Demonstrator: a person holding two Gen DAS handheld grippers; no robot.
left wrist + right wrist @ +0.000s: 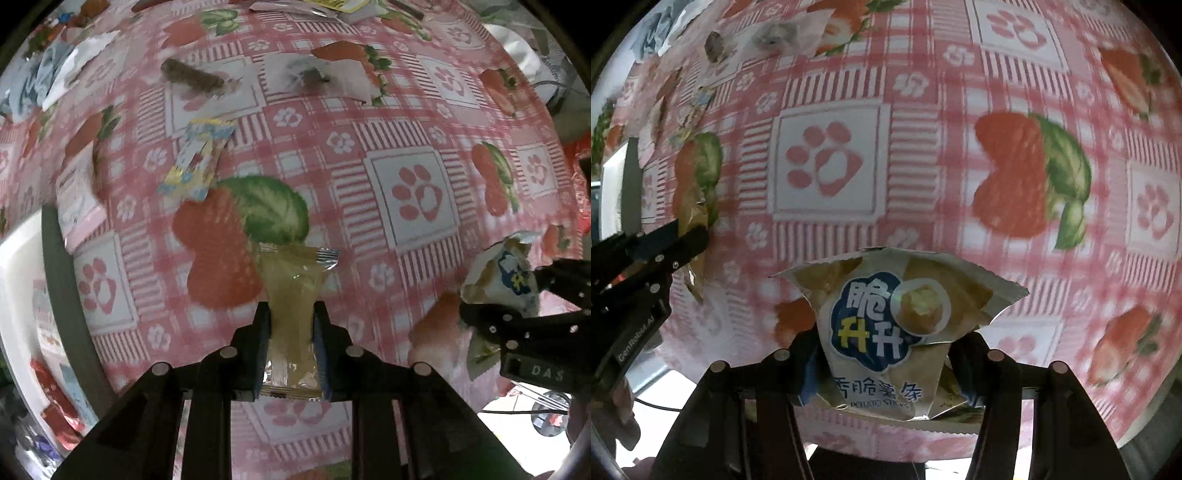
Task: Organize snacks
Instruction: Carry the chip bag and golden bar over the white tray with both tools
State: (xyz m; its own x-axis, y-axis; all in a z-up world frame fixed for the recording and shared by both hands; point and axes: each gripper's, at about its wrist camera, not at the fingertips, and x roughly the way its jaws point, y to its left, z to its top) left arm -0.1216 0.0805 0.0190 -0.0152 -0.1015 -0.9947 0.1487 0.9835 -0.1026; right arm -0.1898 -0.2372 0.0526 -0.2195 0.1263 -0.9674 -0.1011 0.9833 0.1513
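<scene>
Left tongs (290,325) pinch clear yellowish packet (293,295); right tongs (882,354) pinch potato-stick bag (886,325), both above table (417,122). Risk: slick film, thin grip; packet could slip en route to bin (22,280).

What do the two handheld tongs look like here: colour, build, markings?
Both are black, angular linkages with round silver pivot pins. The left tongs have dark blue pads. The right tongs show a "DAS" label in the left view; the left unit's side reads "GenRobot.AI".
</scene>
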